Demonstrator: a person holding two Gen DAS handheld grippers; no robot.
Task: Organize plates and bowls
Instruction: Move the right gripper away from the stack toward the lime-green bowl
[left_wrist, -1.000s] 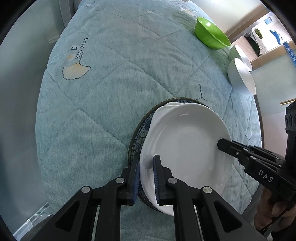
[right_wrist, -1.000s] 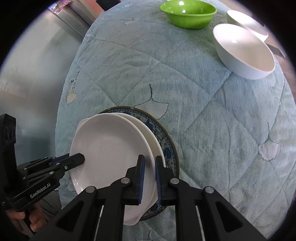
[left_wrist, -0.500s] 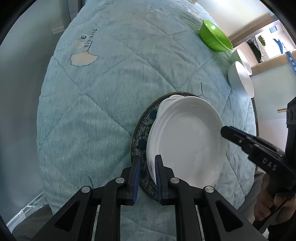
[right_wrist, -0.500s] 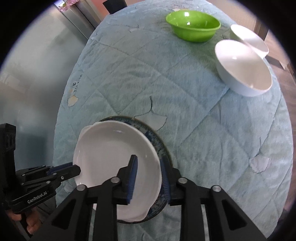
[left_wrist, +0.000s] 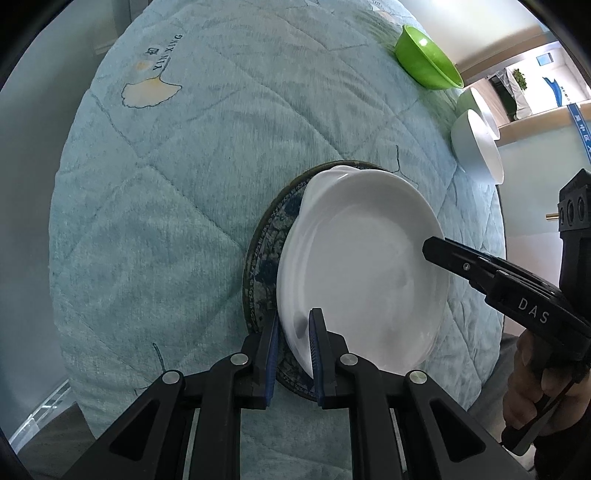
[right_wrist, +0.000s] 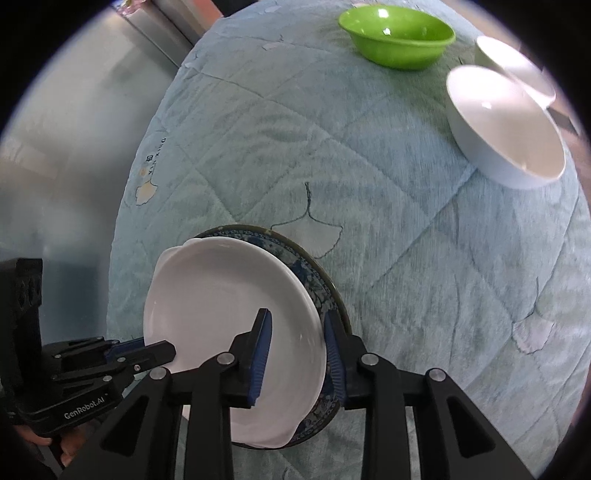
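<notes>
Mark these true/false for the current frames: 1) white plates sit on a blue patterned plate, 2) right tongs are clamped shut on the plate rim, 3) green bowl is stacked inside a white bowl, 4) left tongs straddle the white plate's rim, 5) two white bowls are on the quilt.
1) True: the white plates rest on the blue patterned plate.
2) False: the right tongs are spread open, with a gap on either side of the rim.
3) False: the green bowl stands alone on the quilt, apart from the white bowls.
4) True: the left tongs have one finger on each side of the rim.
5) True.
</notes>
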